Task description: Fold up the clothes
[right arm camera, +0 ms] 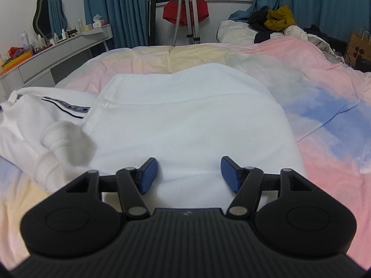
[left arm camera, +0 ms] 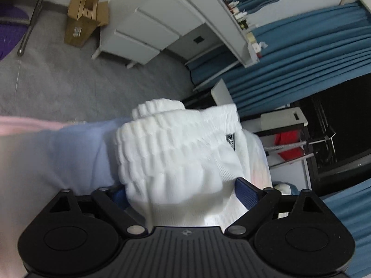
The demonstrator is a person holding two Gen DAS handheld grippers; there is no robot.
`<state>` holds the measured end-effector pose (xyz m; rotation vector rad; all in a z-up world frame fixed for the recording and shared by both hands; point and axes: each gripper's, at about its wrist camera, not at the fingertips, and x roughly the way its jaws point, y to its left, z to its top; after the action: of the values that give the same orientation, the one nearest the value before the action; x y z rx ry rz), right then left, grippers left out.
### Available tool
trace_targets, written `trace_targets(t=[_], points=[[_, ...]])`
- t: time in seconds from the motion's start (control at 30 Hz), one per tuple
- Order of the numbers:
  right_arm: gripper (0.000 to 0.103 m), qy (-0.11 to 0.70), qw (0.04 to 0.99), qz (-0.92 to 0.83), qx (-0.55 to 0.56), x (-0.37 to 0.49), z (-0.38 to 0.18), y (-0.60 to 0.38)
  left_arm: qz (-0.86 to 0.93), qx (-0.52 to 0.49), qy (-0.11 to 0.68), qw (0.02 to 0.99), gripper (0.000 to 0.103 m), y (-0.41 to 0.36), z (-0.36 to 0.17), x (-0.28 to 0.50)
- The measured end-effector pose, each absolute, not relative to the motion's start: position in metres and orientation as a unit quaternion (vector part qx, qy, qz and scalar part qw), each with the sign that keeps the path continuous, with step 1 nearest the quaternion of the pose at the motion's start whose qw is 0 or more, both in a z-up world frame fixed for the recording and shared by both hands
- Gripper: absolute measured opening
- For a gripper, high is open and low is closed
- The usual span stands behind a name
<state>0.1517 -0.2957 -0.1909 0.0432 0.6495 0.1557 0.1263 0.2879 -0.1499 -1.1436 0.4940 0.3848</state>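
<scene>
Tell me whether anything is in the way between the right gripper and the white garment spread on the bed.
Nothing visible. The right gripper hovers directly over the flat white garment with open jaws; only bare fabric lies between and ahead of them. The bunched ribbed cuff sits off to the left.

Even, soft indoor light with faint shadows. The white garment bunched close ahead of the left tool is overexposed and blurred. Fisheye bending and dark corners ring both views.
</scene>
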Motion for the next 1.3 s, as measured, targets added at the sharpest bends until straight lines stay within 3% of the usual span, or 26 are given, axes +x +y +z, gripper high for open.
trace_targets(t=[0.03, 0.2, 0.3, 0.67, 0.87, 0.97, 1.13, 1.3], points=[[0.065, 0.318, 0.945, 0.076, 0.02, 0.152, -0.191, -0.295, 0.183, -0.528, 0.227, 0.797, 0.084, 0.288, -0.149, 0.128], [0.065, 0.317, 0.945, 0.074, 0.014, 0.153, -0.191, -0.294, 0.177, -0.52, 0.219, 0.806, 0.039, 0.293, -0.146, 0.128], [0.065, 0.319, 0.945, 0.071, 0.015, 0.154, -0.19, -0.293, 0.157, -0.48, 0.197, 0.84, 0.027, 0.282, -0.128, 0.124], [0.063, 0.311, 0.944, 0.052, 0.092, 0.15, -0.172, -0.323, 0.067, -0.268, 0.049, 0.96, 0.025, 0.094, 0.004, 0.11], [0.063, 0.285, 0.943, 0.007, 0.174, 0.148, -0.149, -0.377, -0.003, -0.161, 0.02, 0.987, 0.025, -0.044, 0.038, 0.129], [0.063, 0.274, 0.936, -0.015, 0.22, 0.15, -0.14, -0.41, -0.034, -0.097, 0.033, 0.994, 0.025, -0.121, 0.023, 0.142], [0.065, 0.278, 0.909, -0.01, 0.309, 0.155, -0.142, -0.458, -0.084, 0.076, 0.109, 0.988, 0.025, -0.246, -0.067, 0.153], [0.064, 0.303, 0.866, 0.062, 0.392, 0.169, -0.156, -0.482, -0.11, 0.159, 0.151, 0.969, 0.025, -0.298, -0.129, 0.155]])
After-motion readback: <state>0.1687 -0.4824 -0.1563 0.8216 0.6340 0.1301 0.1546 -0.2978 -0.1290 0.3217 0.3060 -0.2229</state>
